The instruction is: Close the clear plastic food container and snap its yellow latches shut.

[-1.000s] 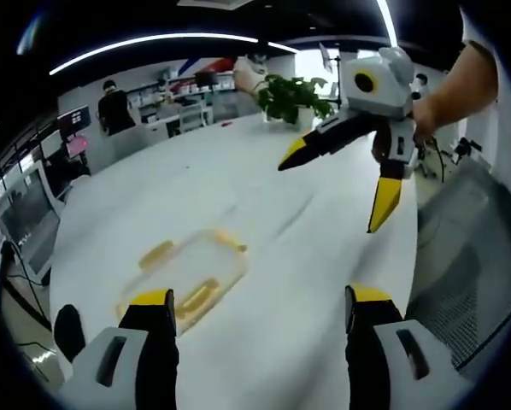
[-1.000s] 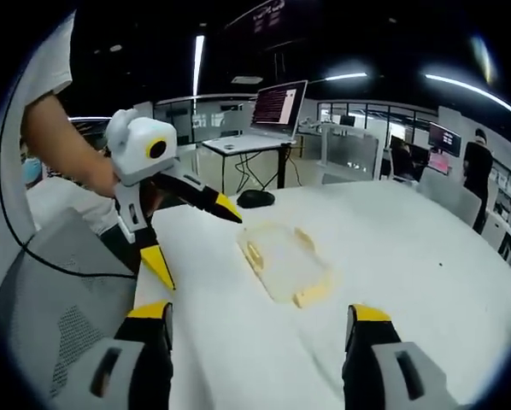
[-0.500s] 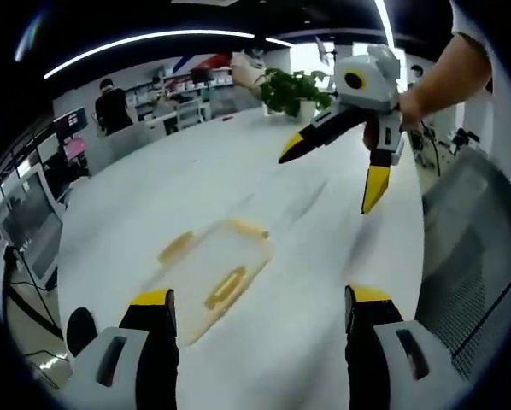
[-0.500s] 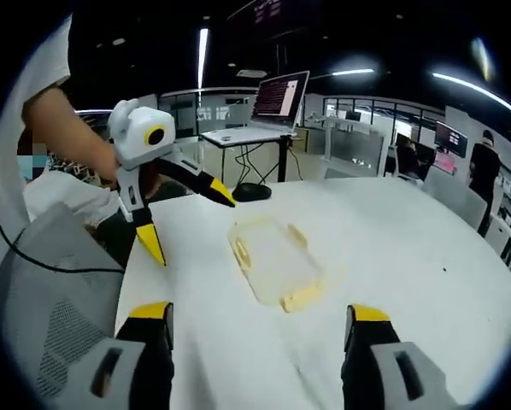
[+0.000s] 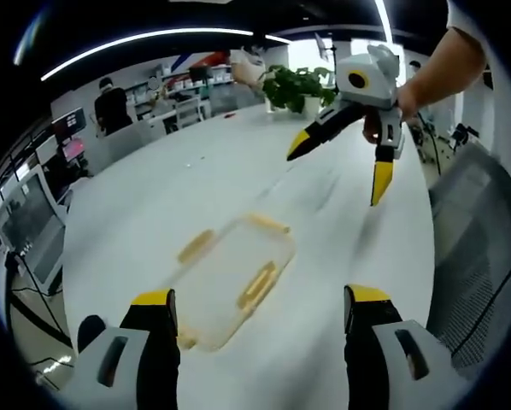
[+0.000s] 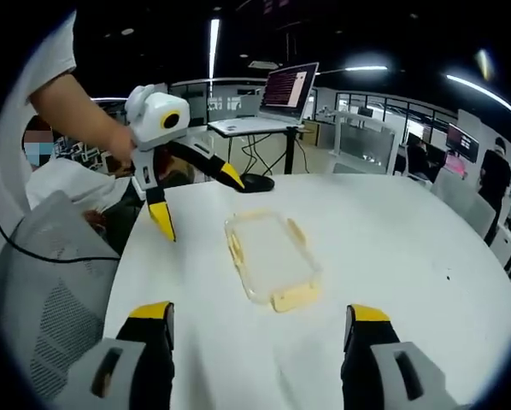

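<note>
Both grippers hover above round white desk, jaws apart, empty.
Clear rectangular plastic food container with yellow latches lies flat ahead between left gripper and right gripper jaws.

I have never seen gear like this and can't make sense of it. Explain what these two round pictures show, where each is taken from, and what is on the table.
No robot is here: a person holds a hand-held gripper in each hand, a two-jaw tool with yellow tips. A fisheye camera rides on each one and looks forward along its jaws, hence the round pictures.

In the left gripper view, the left hand-held gripper rises from the bottom, jaws apart and empty. The right hand-held gripper hangs in the air beyond, also open.

The right gripper view is the same scene from the opposite side: the right hand-held gripper's own jaws at the bottom, the left one above the table.

On the white table lies a clear plastic food container with yellow latches. Nothing is held. A potted plant stands at the table's far edge.
</note>
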Demonstrator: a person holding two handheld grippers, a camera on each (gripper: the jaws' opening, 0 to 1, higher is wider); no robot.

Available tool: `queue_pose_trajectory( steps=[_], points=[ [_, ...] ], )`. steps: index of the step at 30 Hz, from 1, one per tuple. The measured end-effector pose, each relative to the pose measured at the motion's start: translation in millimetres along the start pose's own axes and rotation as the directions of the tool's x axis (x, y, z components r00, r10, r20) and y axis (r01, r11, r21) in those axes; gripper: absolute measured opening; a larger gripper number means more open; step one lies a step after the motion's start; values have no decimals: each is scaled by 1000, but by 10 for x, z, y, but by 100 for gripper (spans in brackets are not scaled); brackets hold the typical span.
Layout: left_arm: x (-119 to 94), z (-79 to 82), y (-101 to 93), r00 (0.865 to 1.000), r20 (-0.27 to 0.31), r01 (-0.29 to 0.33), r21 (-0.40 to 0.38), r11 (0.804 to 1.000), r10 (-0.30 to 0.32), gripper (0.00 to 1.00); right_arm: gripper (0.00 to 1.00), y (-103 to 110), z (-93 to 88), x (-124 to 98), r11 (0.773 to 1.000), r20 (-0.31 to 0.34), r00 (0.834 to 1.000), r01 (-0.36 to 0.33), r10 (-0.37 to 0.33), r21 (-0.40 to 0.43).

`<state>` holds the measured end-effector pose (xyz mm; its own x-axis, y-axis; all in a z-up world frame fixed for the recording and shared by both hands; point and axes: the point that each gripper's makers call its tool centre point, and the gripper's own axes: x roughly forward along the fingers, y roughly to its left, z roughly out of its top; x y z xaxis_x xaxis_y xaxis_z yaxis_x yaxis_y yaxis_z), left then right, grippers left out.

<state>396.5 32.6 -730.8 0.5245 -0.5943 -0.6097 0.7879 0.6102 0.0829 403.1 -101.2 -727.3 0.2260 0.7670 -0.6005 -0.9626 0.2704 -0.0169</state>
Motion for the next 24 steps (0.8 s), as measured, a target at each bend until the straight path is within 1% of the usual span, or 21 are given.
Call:
queue_pose_trajectory(
  steps=[4,6,12,17,21,23,24],
  points=[
    [-9,-42,67,1000,-12,14,19,1000,-13,76,81,-24,-8,24,1000,-14,1000,-18,18,-14],
    [-14,-71,103,1000,-27,17,30,999,-16,77,81,-30,-3,35,999,-20,999,-27,27,-20],
    [-50,-95,181,998,-49,33,52,998,-30,76,81,-38,15,91,997,-46,997,-57,54,-60],
    [-48,-138,218,996,-76,58,87,994,-52,76,81,-46,48,156,993,-62,995,-79,73,-90],
    [-38,-196,248,991,-111,87,125,988,-73,76,81,-62,77,221,989,-73,993,-98,90,-108],
    [-34,-203,265,990,-117,93,132,987,-78,76,81,-67,66,257,984,-93,991,-111,99,-139],
    [-27,-212,291,990,-119,95,137,986,-79,76,80,-68,69,271,983,-96,990,-115,102,-141]
  ],
)
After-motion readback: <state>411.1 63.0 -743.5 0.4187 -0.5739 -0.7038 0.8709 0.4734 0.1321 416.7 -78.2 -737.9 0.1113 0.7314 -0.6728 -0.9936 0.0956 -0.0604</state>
